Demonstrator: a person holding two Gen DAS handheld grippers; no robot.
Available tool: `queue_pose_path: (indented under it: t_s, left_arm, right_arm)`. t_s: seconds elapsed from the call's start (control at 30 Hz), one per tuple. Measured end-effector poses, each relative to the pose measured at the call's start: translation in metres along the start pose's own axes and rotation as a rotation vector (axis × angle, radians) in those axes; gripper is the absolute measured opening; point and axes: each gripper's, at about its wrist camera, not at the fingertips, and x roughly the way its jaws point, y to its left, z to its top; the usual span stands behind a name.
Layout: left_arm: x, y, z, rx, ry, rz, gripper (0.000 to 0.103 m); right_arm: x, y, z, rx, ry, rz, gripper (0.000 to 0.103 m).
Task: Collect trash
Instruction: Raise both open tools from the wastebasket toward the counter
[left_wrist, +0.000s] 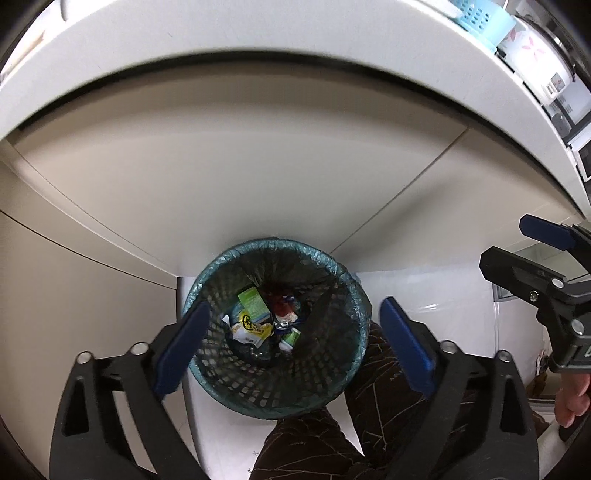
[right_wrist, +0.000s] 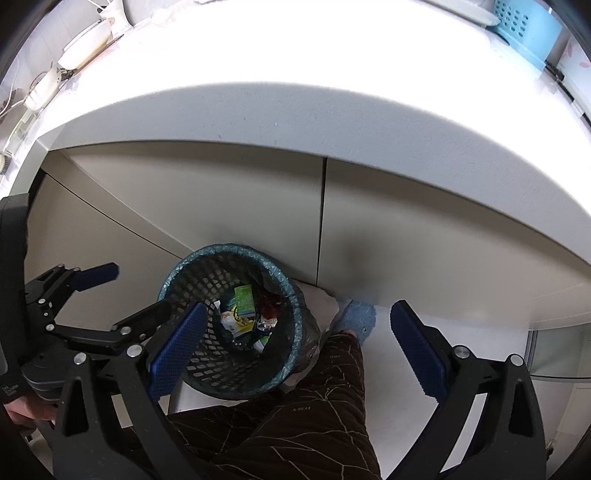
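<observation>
A round mesh waste basket (left_wrist: 343, 373) lined with a dark green bag stands on the white floor against the cabinet; it also shows in the right wrist view (right_wrist: 221, 373). Inside lies trash: a green carton (left_wrist: 253, 301), a yellow-and-white wrapper (left_wrist: 251, 328), red packaging (left_wrist: 282, 306). My left gripper (left_wrist: 291, 350) is open and empty, held above the basket's mouth. My right gripper (right_wrist: 295, 350) is open and empty, held above the floor to the right of the basket. Each gripper shows in the other's view, the right gripper (left_wrist: 517, 251) at right and the left gripper (right_wrist: 110, 291) at left.
A white countertop (right_wrist: 295, 110) overhangs beige cabinet doors (left_wrist: 258, 184). A light blue basket (right_wrist: 528, 26) and a rice cooker (left_wrist: 539, 55) stand on it. The person's dark patterned trouser leg (right_wrist: 314, 406) and blue slipper (right_wrist: 358, 317) are beside the basket.
</observation>
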Motion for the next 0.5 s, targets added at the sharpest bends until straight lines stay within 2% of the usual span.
queue_pose_path:
  t_s: [0.27, 0.5]
  left_arm:
    - [-0.045, 0.004, 0.010, -0.007, -0.054, -0.037, 0.097]
    - [-0.088, 0.007, 0.025, -0.035, -0.098, 0.003, 0.097]
  right_arm:
    - [-0.031, 0.003, 0.008, -0.020, -0.039, 0.013, 0.095]
    - [-0.064, 0.001, 0.022, -0.009, -0.068, 0.018, 0.095]
